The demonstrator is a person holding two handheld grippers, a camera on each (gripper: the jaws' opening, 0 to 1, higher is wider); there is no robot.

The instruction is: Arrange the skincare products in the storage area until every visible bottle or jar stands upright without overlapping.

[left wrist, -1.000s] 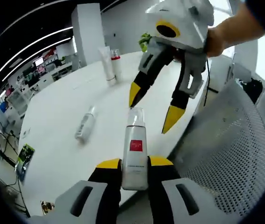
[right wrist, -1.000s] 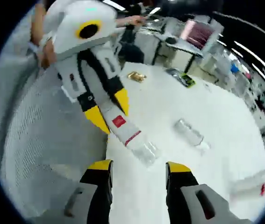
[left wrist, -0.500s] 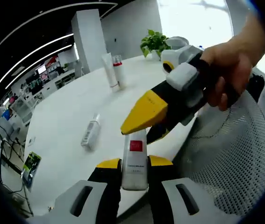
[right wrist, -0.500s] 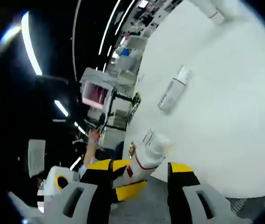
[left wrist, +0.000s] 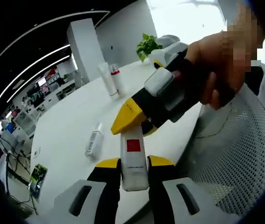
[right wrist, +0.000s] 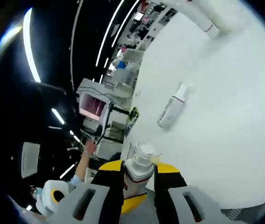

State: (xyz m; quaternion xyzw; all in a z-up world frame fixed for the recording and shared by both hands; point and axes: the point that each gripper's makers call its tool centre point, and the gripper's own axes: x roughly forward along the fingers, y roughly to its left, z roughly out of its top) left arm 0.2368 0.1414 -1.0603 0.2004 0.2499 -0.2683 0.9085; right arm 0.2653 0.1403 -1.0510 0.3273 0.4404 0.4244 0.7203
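Two grippers share one bottle, off the counter's near edge.

Left gripper (left wrist: 133, 164) pinches the body of the white bottle (left wrist: 133, 158); right gripper (right wrist: 139, 169) has its fingers pressed on the cap end. Uneven pulling could twist it loose (a drop past the rim seems likely). Farther in, a lying bottle (left wrist: 94, 140) interrupts broad open counter (left wrist: 67, 126); far off, two standing products (left wrist: 112, 79) near the opposite edge.
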